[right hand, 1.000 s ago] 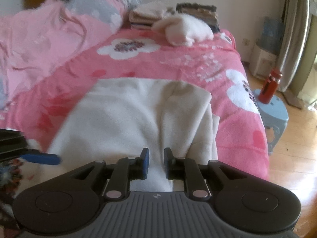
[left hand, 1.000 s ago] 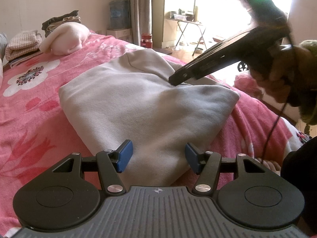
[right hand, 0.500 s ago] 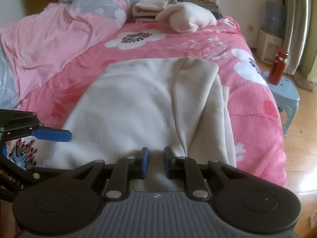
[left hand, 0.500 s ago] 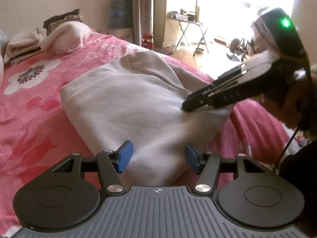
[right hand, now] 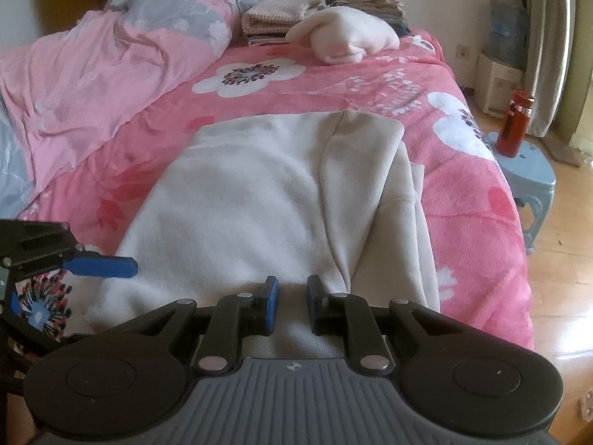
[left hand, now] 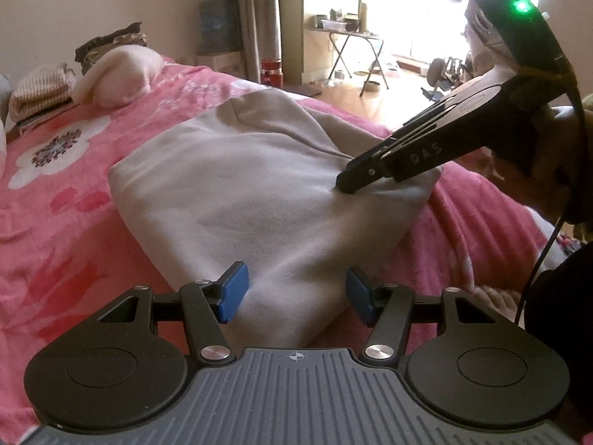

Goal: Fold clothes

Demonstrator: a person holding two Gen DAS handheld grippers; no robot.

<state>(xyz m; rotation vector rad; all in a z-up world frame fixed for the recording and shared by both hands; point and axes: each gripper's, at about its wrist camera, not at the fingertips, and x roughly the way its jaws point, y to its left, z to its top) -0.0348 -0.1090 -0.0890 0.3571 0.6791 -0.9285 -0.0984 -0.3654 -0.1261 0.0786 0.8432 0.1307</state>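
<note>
The beige garment (left hand: 237,200) lay folded on the pink bed (left hand: 55,193); the left claw (left hand: 294,291) gaped empty over its near corner; the right claw (right hand: 289,306) stood narrowly parted over its edge, whether gripping cloth I cannot tell.

My bed's pink floral fleece blanket (right hand: 333,85) carries the folded beige fleece garment (right hand: 259,200), a rolled cream bundle (right hand: 344,40), folded stacks (right hand: 278,15) and a crumpled pink quilt (right hand: 92,74).

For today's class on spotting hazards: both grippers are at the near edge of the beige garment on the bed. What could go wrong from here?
1. The right gripper has narrow jaws at the garment edge; whether it grips is unclear, so a lift may slip.
2. The left gripper is open around the corner, holding nothing; lifting would be one-sided and skew the fold.
3. The loose folded layers on the right could spill toward the bed edge.
</note>
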